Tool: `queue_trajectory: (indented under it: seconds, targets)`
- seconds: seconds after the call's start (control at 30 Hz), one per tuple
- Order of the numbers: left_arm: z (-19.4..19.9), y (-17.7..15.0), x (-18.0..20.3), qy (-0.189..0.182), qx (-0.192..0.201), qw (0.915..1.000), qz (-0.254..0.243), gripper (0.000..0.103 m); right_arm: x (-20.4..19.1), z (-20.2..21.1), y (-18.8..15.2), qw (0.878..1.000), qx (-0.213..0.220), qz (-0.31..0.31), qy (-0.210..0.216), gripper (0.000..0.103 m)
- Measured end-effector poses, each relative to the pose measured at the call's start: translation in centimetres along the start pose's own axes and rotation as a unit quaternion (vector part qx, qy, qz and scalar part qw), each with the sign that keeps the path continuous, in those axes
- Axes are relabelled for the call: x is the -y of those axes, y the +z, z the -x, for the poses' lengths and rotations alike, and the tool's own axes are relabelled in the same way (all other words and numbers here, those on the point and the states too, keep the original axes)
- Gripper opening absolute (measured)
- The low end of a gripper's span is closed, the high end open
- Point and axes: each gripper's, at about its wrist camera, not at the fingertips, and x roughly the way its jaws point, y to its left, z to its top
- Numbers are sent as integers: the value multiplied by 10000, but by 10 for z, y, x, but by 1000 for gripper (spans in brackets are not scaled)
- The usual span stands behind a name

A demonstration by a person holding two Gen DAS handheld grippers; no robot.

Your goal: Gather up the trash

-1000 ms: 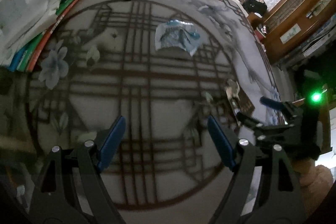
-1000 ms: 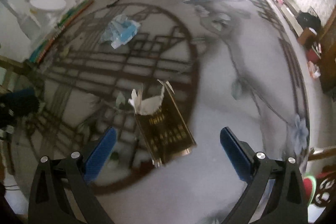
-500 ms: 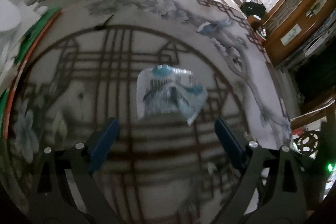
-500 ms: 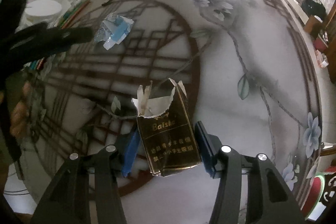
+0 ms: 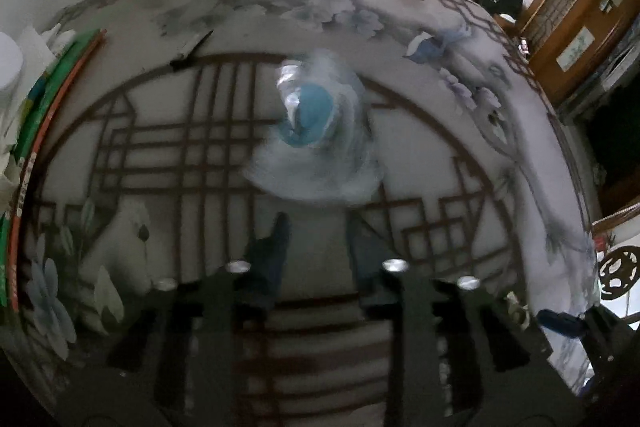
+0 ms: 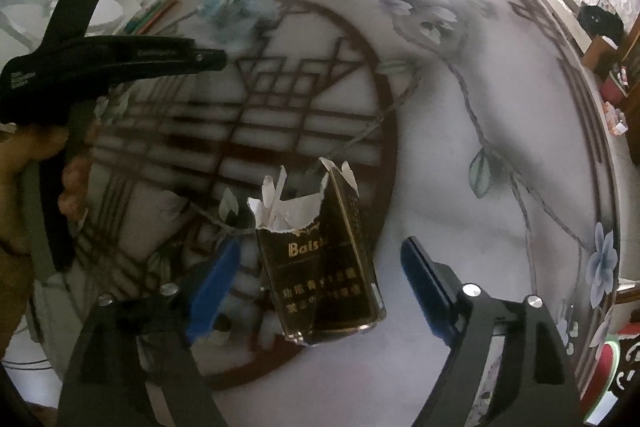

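Clear plastic wrapper point(image 5: 316, 131) with a blue patch lies blurred on the patterned table point(image 5: 460, 155), just ahead of the left gripper point(image 5: 318, 247). Its 2 fingers have just drawn in narrow; the wrapper's near edge is beyond their tips, grip not confirmed. Right gripper point(image 6: 320, 271) stands wide, jaws just reopened, with the torn dark cigarette pack point(image 6: 320, 267) upright between them, untouched.

A crumpled clear-and-blue plastic wrapper point(image 5: 316, 131) is lying on the patterned tabletop point(image 5: 440, 147), while a torn-open dark cigarette pack point(image 6: 320, 267) is sitting further over.
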Motion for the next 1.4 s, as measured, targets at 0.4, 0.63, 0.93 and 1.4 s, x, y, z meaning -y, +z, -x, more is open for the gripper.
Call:
queue_trajectory:
  seconds: [0.4,0.63,0.93,1.4]
  targets:
    - [5,-6,3,-115,32,9999,-45,62,-6,0,-2,9998,6,134,-114,49]
    - [6,-7,-5,-139,97,9997,176,76,-6,8,-8,10000,81,-12,13,49]
    - [10,15,-11,-147,375,9984,408,83,-4,12,-14,9996,115,-198,133,50]
    - [-30,69,1,-21,185,9982,573,61,4,7,-14,9990,113,-375,219,51]
